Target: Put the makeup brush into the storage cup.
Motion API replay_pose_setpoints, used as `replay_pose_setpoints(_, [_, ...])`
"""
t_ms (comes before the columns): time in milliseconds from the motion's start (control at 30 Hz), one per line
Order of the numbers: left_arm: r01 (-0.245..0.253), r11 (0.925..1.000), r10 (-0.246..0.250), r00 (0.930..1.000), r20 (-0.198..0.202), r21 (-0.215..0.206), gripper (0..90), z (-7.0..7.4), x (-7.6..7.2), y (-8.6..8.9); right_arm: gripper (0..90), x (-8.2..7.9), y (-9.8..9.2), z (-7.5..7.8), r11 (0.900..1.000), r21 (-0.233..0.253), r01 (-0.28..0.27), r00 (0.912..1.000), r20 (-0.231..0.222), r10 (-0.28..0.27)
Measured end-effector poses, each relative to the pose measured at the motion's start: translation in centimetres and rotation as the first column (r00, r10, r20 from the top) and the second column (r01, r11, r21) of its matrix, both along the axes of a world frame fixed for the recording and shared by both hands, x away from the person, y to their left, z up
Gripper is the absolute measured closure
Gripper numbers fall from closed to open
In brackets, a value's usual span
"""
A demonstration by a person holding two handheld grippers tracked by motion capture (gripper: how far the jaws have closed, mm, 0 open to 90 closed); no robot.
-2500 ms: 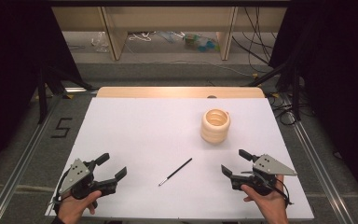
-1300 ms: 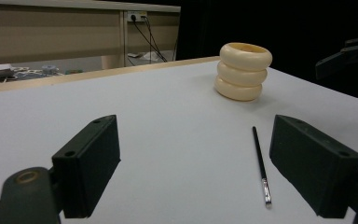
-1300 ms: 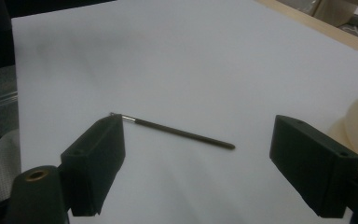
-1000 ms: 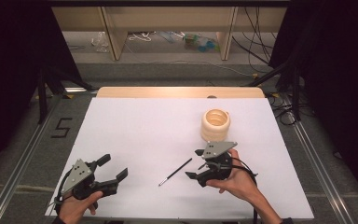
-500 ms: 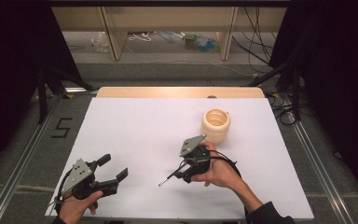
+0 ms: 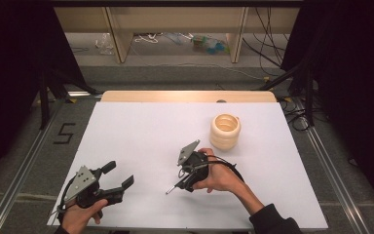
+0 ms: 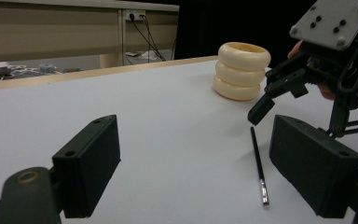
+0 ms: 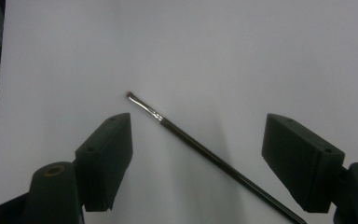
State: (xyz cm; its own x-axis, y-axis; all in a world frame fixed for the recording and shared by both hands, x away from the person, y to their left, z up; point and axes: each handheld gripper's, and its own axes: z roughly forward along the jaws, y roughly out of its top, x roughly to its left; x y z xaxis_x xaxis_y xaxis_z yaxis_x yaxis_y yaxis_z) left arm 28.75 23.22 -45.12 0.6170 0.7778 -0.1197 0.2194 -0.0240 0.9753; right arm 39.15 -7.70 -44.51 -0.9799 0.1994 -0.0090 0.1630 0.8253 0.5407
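A thin dark-handled brush (image 6: 173, 188) with a silver ferrule lies flat on the white table (image 6: 141, 131), near the front centre. My right gripper (image 6: 187, 179) hovers just over it, tilted down and open. In the right gripper view the brush (image 8: 191, 140) runs diagonally between the two spread jaws of that gripper (image 8: 205, 161), touching neither. At the front left, my left gripper (image 6: 120, 174) is open and holds nothing. From the left gripper view, its jaws (image 7: 200, 168) frame the brush (image 7: 259, 163) and a cream ribbed holder (image 7: 242, 70) behind.
The cream ring-stacked holder (image 6: 225, 131) stands upright at the right back of the table, a short way beyond my right hand. A wooden strip (image 6: 185, 96) edges the table's far side. Shelving and cables lie on the floor beyond.
My right gripper has travelled from the front right corner leftward to hover over the brush, still open. The left gripper, brush and holder have not moved.
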Motion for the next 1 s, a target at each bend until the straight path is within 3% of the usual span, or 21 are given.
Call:
replay_pose_setpoints(400, [0.009,0.9999,-0.009,1.0000,0.000,0.009,16.2,0.0,0.1,-0.1,29.2,0.6,0.7,-1.2,0.998,-0.052,-0.018,0.9993,-0.033,0.016])
replay_pose_setpoints(633, [0.010,0.9987,-0.011,0.9996,0.025,0.050,16.4,0.1,0.0,-0.3,32.6,0.8,1.2,-1.6,0.996,-0.085,-0.032,0.9989,-0.036,0.029])
replay_pose_setpoints(1000, [0.021,0.9986,-0.022,0.9996,0.020,0.049,16.3,0.0,0.0,-0.4,40.1,1.1,1.8,-1.8,0.990,-0.119,-0.074,0.9967,-0.042,0.070])
